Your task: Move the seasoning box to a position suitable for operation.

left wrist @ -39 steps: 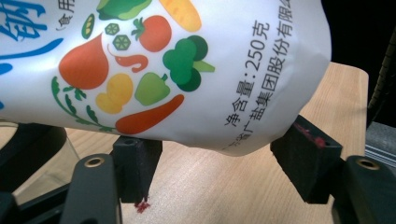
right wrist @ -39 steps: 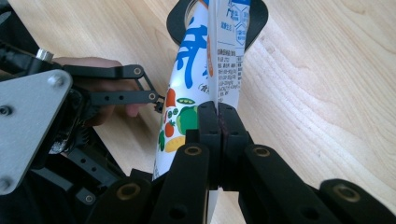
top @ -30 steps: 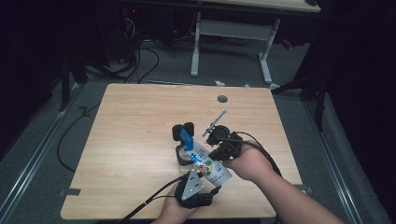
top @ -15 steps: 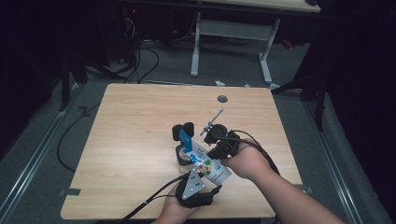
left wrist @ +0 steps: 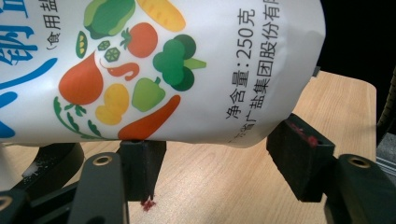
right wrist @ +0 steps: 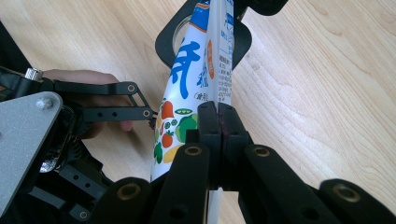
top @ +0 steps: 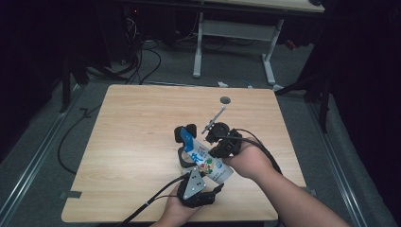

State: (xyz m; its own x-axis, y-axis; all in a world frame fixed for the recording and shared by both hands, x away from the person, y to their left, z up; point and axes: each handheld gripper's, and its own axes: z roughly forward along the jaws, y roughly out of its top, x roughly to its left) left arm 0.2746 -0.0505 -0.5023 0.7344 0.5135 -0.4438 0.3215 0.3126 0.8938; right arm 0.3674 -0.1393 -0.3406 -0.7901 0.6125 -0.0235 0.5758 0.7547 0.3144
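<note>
While the right gripper [right wrist: 218, 109] is pinching the flat side seam of the salt bag [right wrist: 187, 79], its two jaws are pressing tight together on that seam and carrying the bag's weight. The bag is hanging slanted above the table [top: 142, 123], blue top end pointing down at the round mouth of a black container [right wrist: 168, 42] standing on the wood; whether the bag's tip is touching the rim, I cannot tell.

The left gripper [left wrist: 219, 156] is sitting under the bag's bottom end with jaws standing apart. One pad is touching the bag's lower edge; the other is staying clear, just beside the corner. So it is propping, not gripping.

Against the two earlier high views, nothing is shifting: both hands, the bag and the container are sitting where they were. Judgement: the person is pausing with the bag lined up over the container, likely getting ready to tip or shake the contents in. A thin metal rod [top: 213, 120] is lying just beyond the right hand.
</note>
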